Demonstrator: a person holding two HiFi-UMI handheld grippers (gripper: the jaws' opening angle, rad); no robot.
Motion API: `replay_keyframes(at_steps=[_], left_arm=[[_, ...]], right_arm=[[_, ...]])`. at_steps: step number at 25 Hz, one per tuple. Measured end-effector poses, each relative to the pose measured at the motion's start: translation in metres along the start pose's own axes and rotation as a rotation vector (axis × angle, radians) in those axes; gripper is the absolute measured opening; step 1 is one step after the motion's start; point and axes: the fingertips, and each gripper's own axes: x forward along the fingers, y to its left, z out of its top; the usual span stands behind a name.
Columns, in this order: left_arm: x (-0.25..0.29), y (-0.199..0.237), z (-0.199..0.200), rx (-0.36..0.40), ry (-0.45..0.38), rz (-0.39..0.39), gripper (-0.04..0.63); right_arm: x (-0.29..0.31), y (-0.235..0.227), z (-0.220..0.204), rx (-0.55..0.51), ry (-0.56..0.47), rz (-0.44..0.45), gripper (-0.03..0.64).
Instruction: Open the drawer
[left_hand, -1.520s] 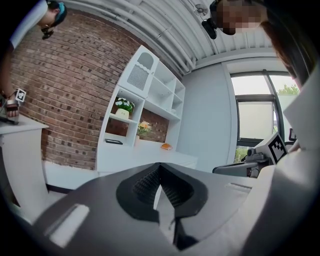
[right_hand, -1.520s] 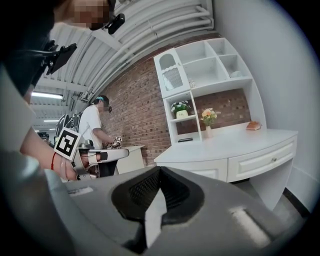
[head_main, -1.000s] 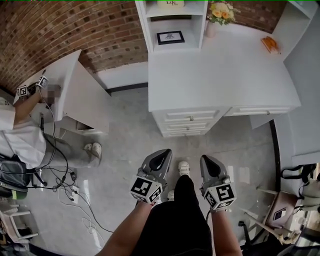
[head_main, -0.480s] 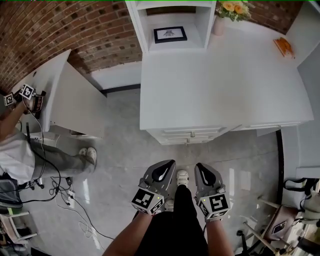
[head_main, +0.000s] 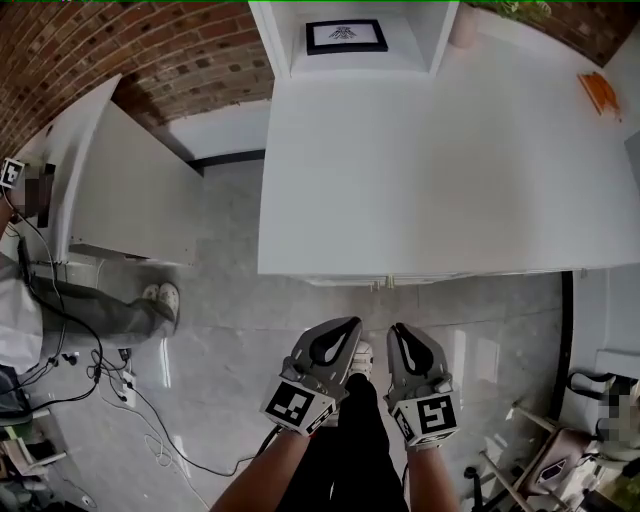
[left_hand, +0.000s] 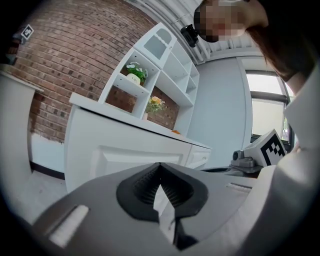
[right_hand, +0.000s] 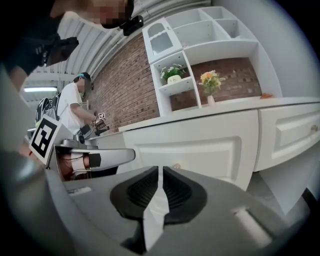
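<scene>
Left hand-held gripper (head_main: 343, 325) — low, nearly level, jaws together.

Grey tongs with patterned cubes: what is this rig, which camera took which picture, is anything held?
No robot: a person holds grey tongs in each hand. The head camera looks down on the left tongs, the right tongs and a white desk. The other two views ride on the tongs. The desk's shelf holds a black-framed picture; a small orange object lies on top. Nothing is held: the left tongs are closed, the right have just been opening slightly, facing a white drawer front.
</scene>
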Motion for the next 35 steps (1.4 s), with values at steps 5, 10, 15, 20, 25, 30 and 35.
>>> replay_keyframes(at_steps=[5,10,15,20,25,30,35], left_arm=[[0.013,0.012,-0.020,-0.032,-0.002,0.030,0.001],[0.023,0.022,-0.032,-0.023,-0.011,0.047,0.002],[0.031,0.035,-0.041,-0.044,-0.020,0.072,0.002],[0.038,0.035,-0.045,-0.032,-0.020,0.073,0.002],[0.044,0.040,-0.047,-0.022,-0.021,0.081,0.002],[0.043,0.046,-0.050,-0.027,-0.016,0.096,0.002],[0.045,0.049,-0.047,-0.025,-0.024,0.108,0.002]], right_arm=[[0.024,-0.011,-0.008,0.001,-0.012,-0.017,0.046],[0.043,-0.018,-0.015,-0.030,-0.015,-0.043,0.083],[0.060,-0.025,-0.022,-0.008,-0.022,-0.073,0.100],[0.070,-0.030,-0.019,-0.011,-0.037,-0.085,0.112],[0.078,-0.035,-0.017,0.012,-0.039,-0.099,0.112],[0.084,-0.033,-0.017,0.014,-0.054,-0.137,0.112],[0.085,-0.036,-0.016,-0.011,-0.064,-0.167,0.097]])
